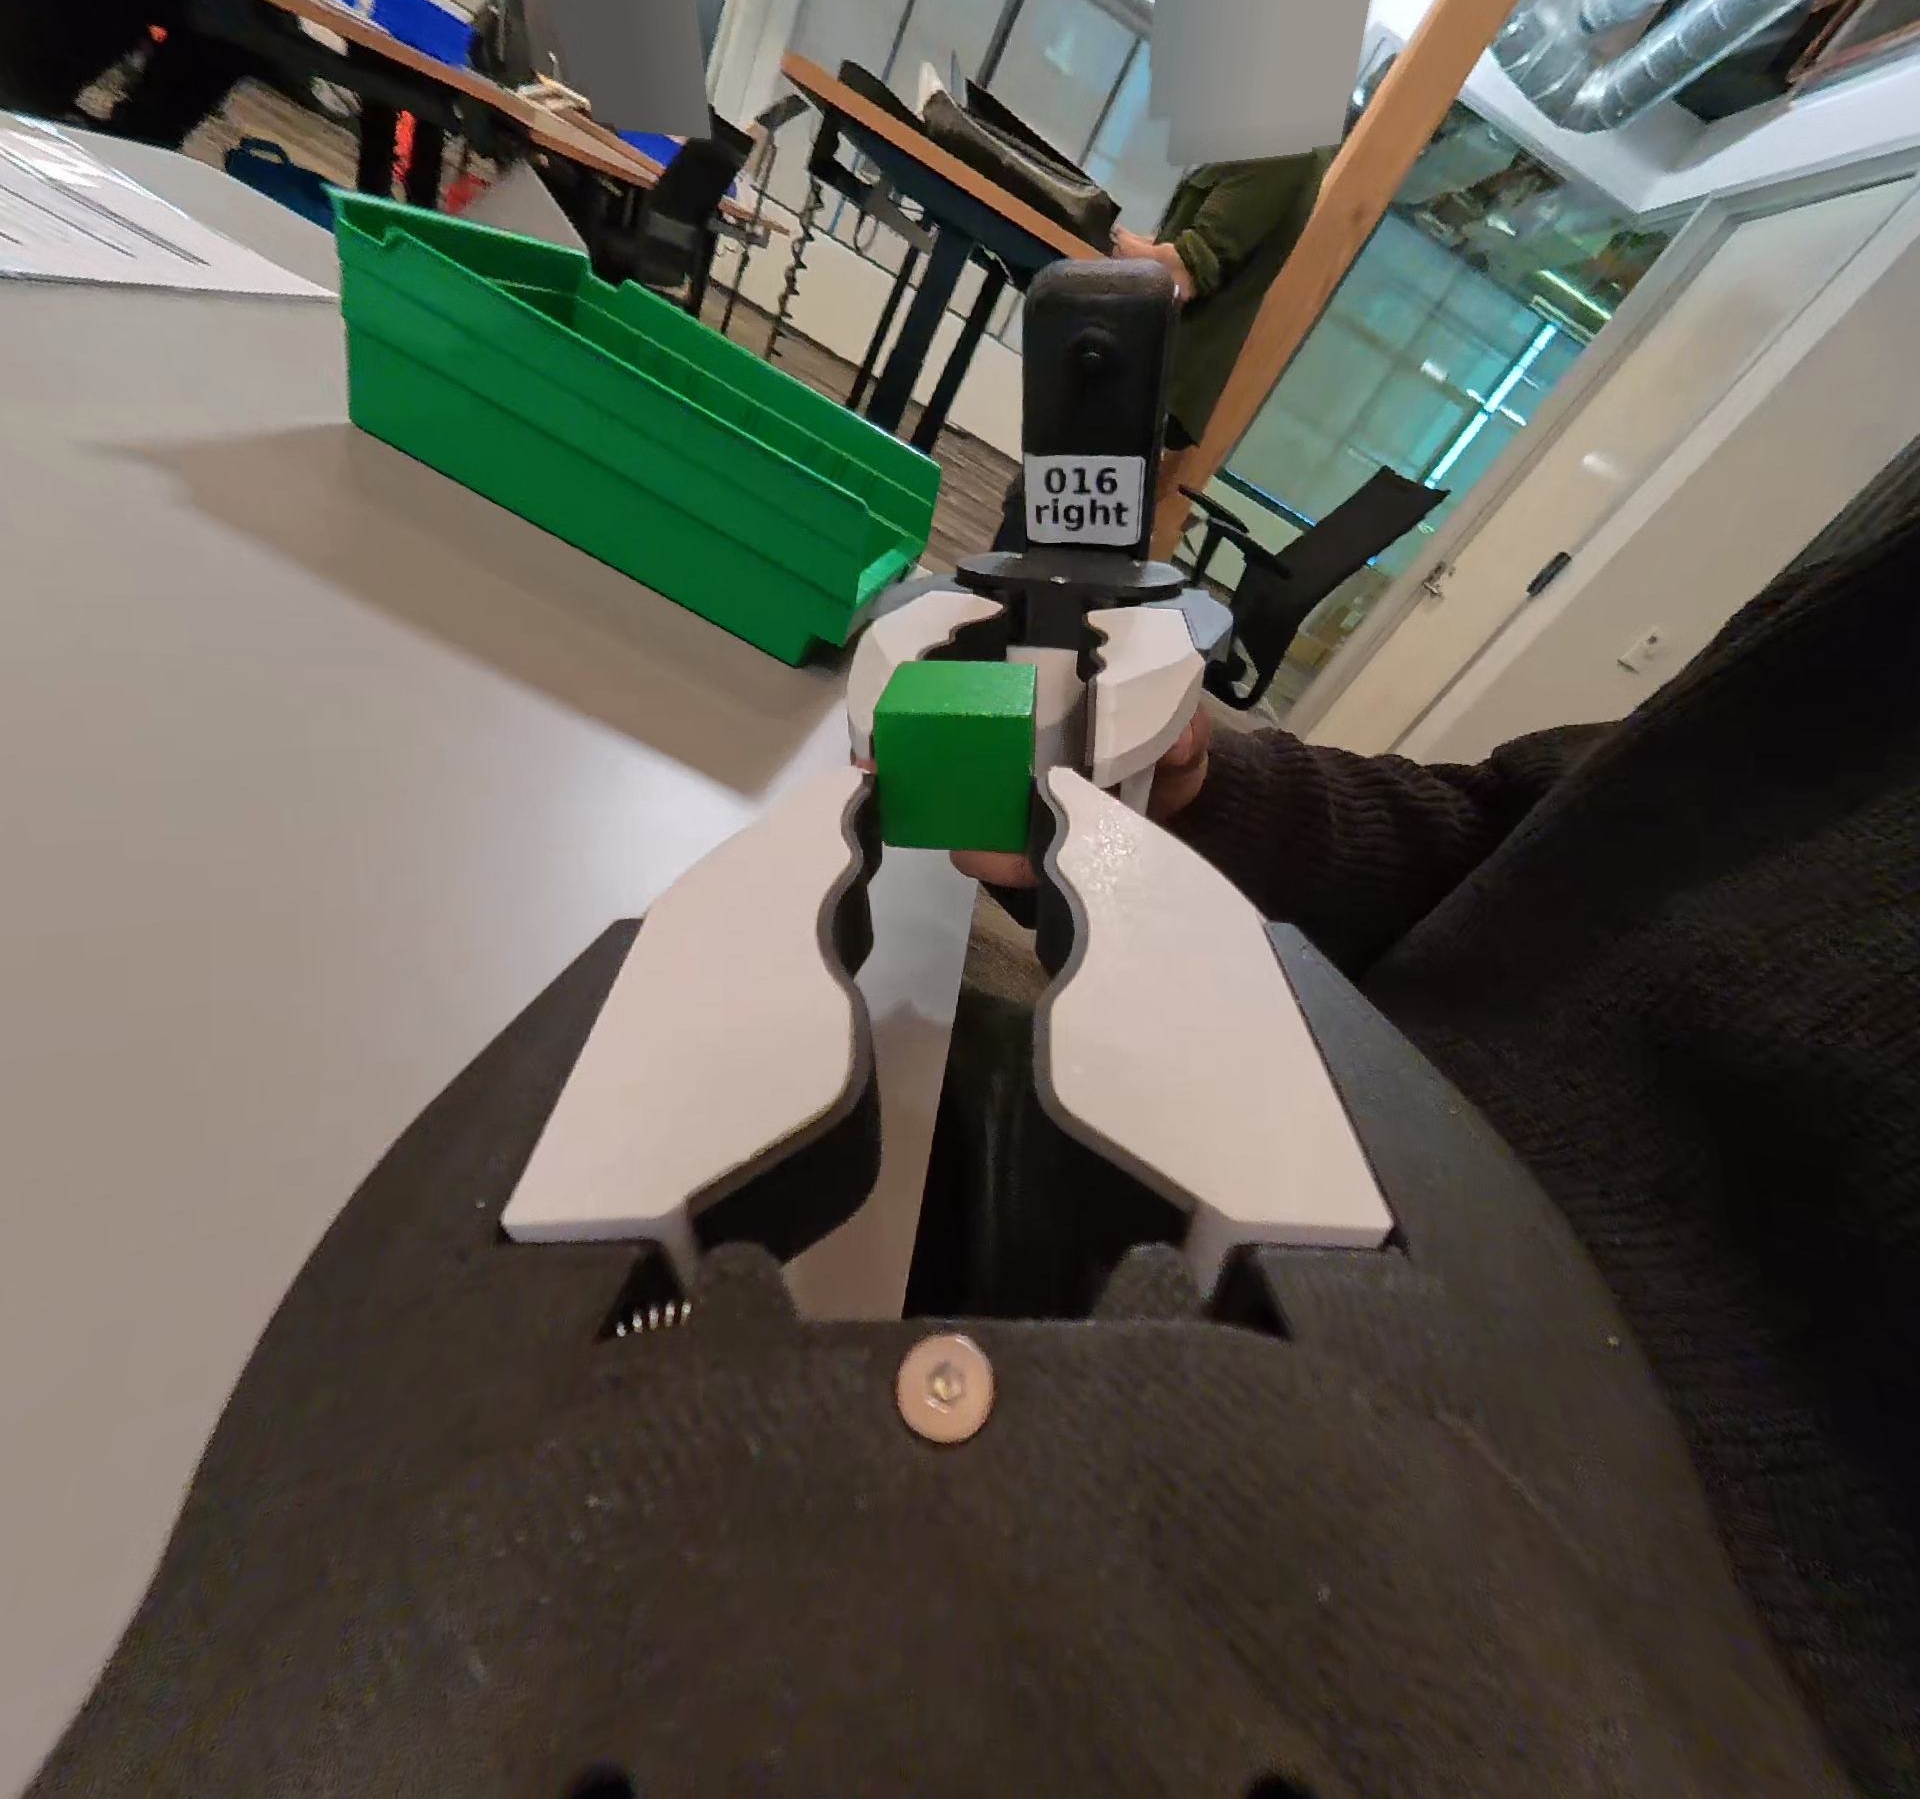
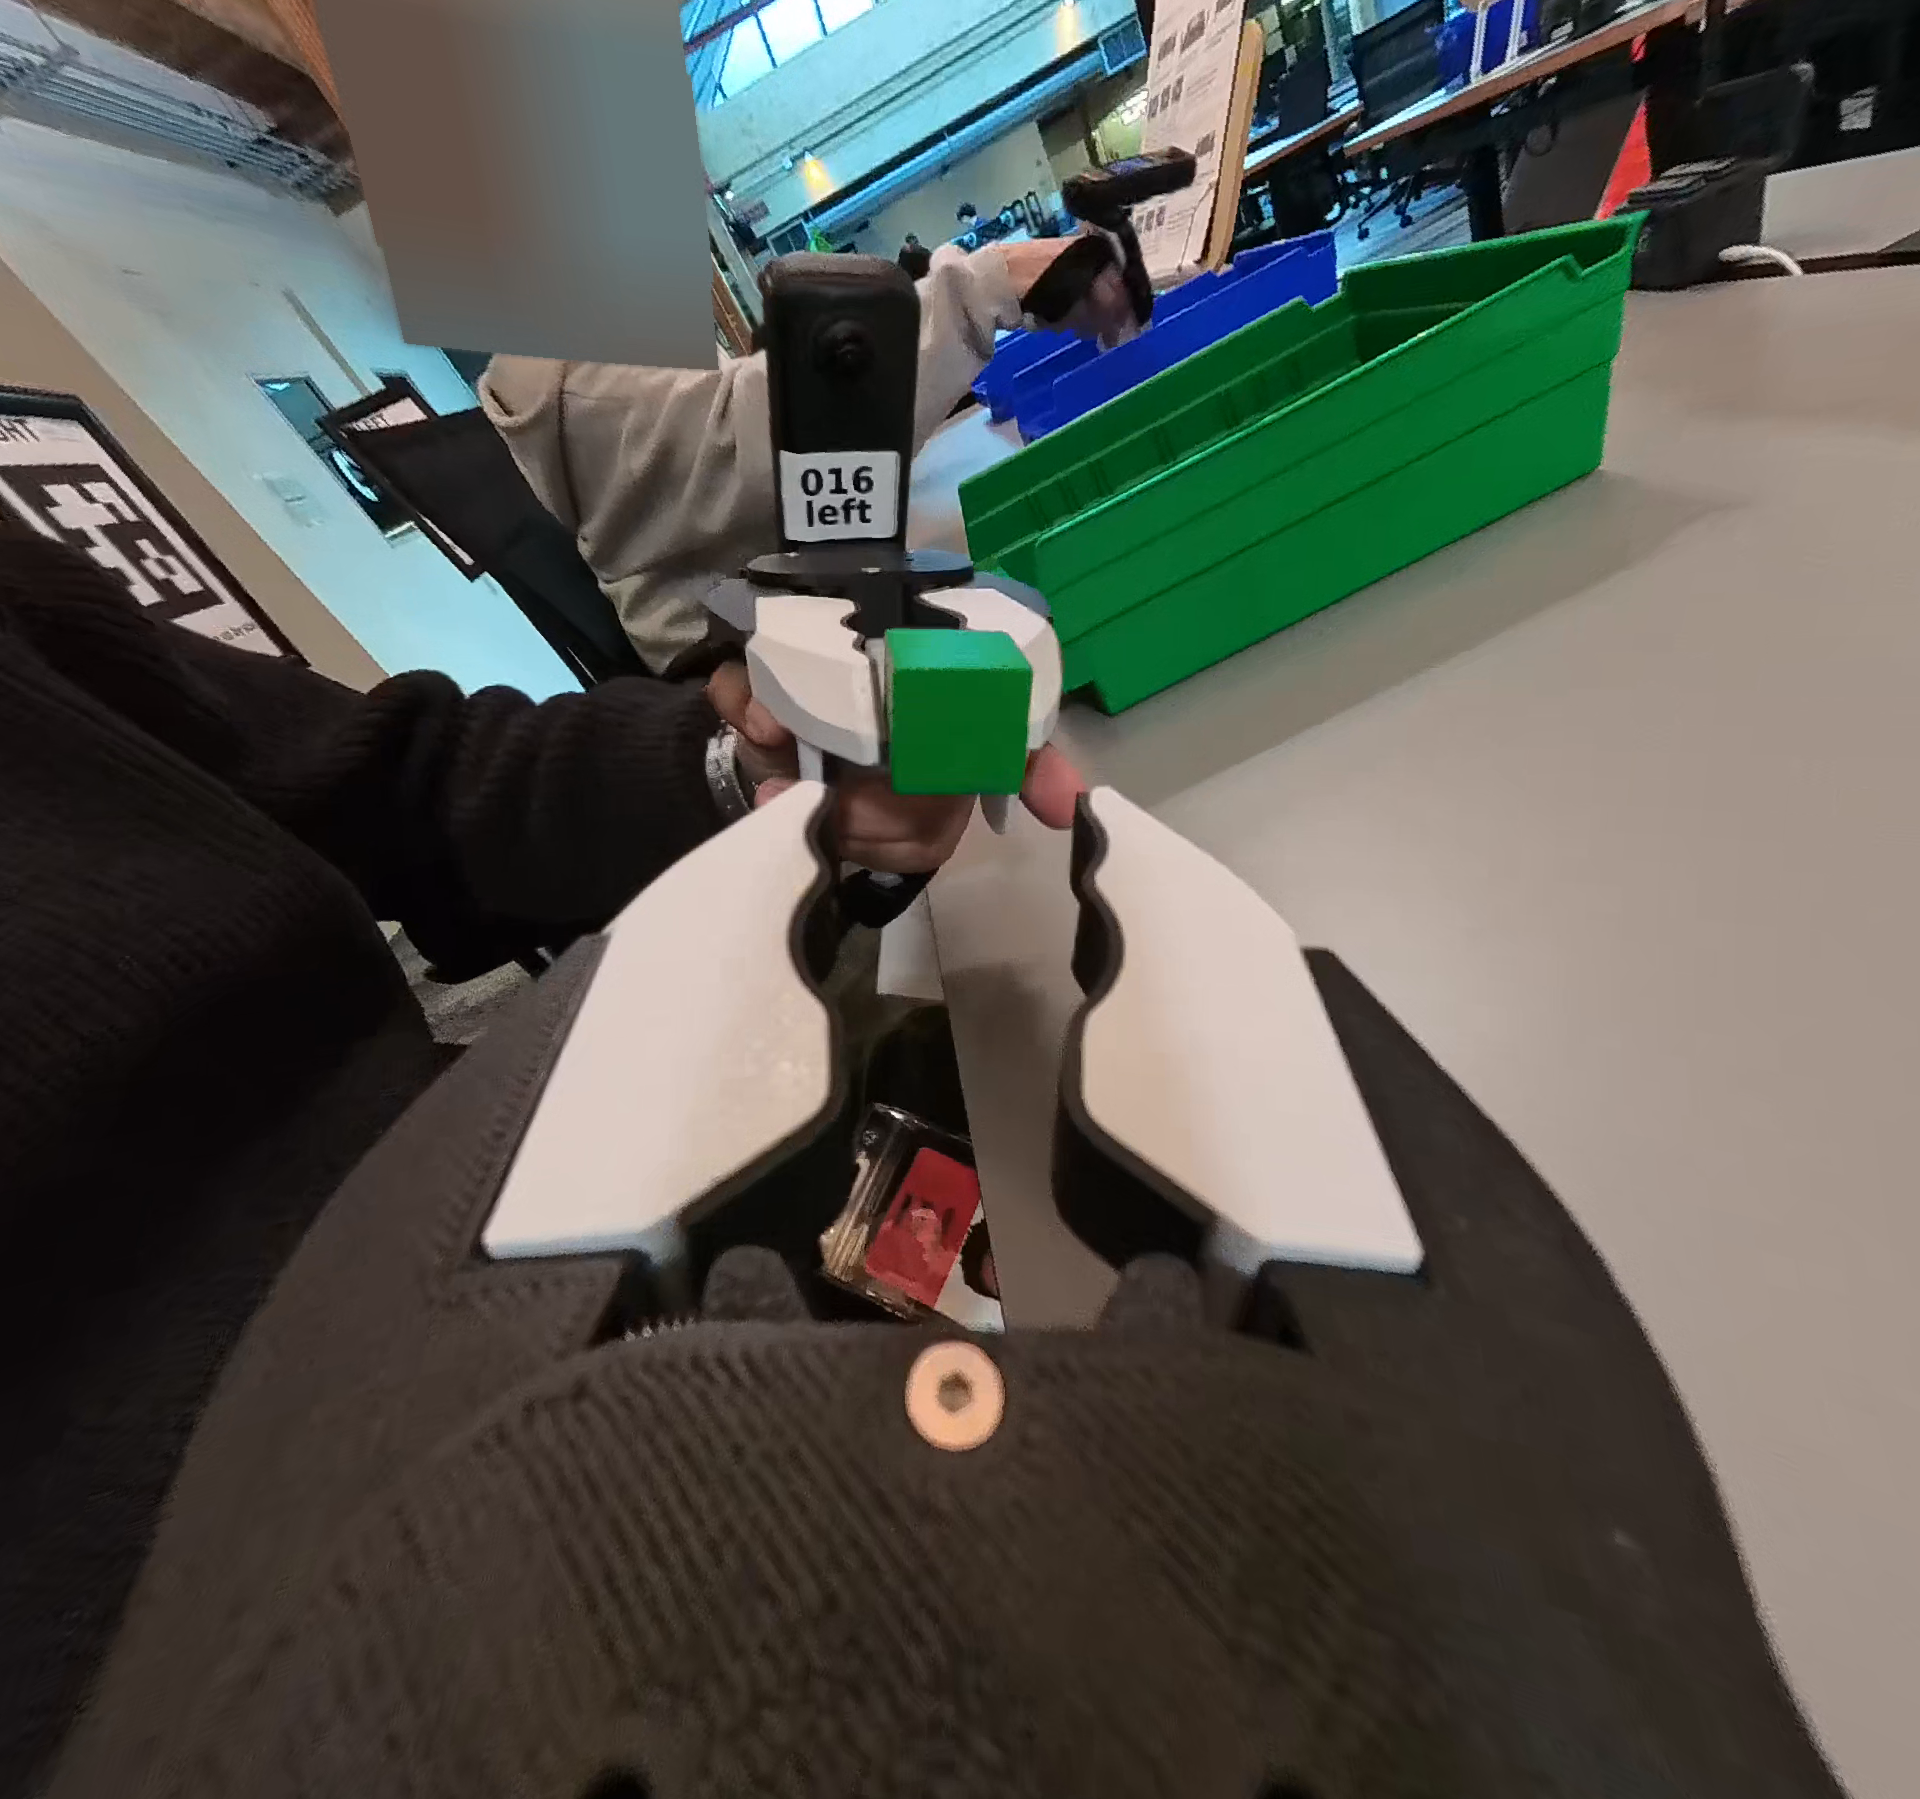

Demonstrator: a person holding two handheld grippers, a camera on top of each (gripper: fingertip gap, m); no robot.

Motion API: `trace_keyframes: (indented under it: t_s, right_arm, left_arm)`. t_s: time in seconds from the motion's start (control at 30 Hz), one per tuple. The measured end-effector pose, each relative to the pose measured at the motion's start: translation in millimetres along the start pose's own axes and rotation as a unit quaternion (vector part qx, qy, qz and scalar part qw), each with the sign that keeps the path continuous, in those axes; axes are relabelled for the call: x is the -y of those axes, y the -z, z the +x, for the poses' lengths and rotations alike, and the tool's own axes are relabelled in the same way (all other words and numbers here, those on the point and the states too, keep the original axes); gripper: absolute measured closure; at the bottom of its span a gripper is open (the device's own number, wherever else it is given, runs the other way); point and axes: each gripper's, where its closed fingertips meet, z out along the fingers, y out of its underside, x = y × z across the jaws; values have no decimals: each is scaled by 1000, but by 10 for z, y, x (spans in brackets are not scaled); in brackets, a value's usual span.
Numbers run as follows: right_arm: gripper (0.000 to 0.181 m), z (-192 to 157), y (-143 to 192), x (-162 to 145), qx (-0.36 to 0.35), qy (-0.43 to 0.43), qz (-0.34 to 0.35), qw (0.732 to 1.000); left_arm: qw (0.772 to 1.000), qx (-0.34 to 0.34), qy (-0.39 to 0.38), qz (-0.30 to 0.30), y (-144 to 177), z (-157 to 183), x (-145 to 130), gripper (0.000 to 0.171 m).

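Observation:
My left gripper (image 1: 954,793) is shut on a green cube (image 1: 954,762), pinched between its white fingertips and held in the air just off the near edge of the grey table (image 1: 312,814). My right gripper (image 2: 951,804) is open and empty, facing the left one tip to tip. The cube (image 2: 956,710) sits just beyond the right gripper's tips, and nothing lies between its jaws. The right gripper also shows in the left wrist view (image 1: 1070,700), right behind the cube. The left gripper shows in the right wrist view (image 2: 930,684), with a hand on its handle.
A green bin (image 1: 623,440) stands on the table beyond the grippers, also in the right wrist view (image 2: 1330,502). Blue bins (image 2: 1143,326) sit behind it. A person in a beige top (image 2: 644,461) is nearby, another person (image 1: 1236,263) stands farther off. A black chair (image 1: 1320,554) is past the table.

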Motion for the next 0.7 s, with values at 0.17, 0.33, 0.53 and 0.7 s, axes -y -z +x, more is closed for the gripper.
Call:
trace_keyframes:
  t_s: [0.17,0.33,0.53,0.7]
  right_arm:
    - [143,32,-24,-1,-5,-11,8,1000]
    - [143,32,-29,17,17,-52,20,998]
    - [146,4,-41,-7,22,-52,14,998]
    - [152,-4,-70,-56,16,-39,-1,999]
  left_arm:
    - [999,-27,2,-18,-26,8,-87,144]
    - [999,-38,10,-22,-33,26,-103,144]
    - [999,-42,11,-22,-44,46,-117,143]
    - [999,-41,14,-23,-51,34,-122,143]
